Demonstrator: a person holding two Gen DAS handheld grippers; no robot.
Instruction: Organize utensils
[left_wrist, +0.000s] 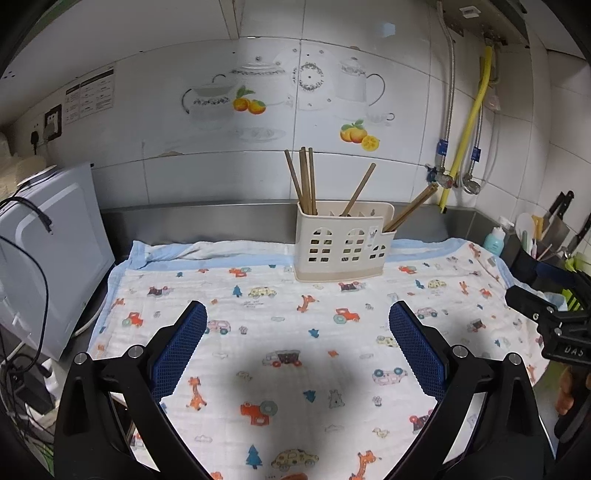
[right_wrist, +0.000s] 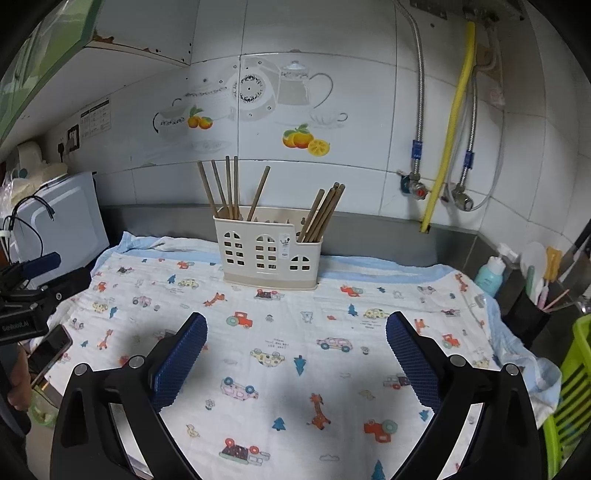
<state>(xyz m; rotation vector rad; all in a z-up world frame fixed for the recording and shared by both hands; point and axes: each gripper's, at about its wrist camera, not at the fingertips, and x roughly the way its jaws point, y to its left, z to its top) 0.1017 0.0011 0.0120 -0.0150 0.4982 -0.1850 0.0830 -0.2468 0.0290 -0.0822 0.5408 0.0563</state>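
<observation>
Now we see a cream holder (left_wrist: 343, 243) with little window holes standing at the back of the printed cloth (left_wrist: 295, 369). Brown chopsticks (left_wrist: 304, 181) stick up out of it. Some stand in the left part, one leans in the middle part, and a bunch leans in the low right part (right_wrist: 323, 212). Our left gripper (left_wrist: 297, 314) has its fingers wide apart, with only cloth between them. Our right gripper (right_wrist: 295, 325) has its fingers wide apart too, and it holds nothing. Both are well apart from the holder. A dark cup (right_wrist: 524, 317) at the right edge holds small kitchen tools.
</observation>
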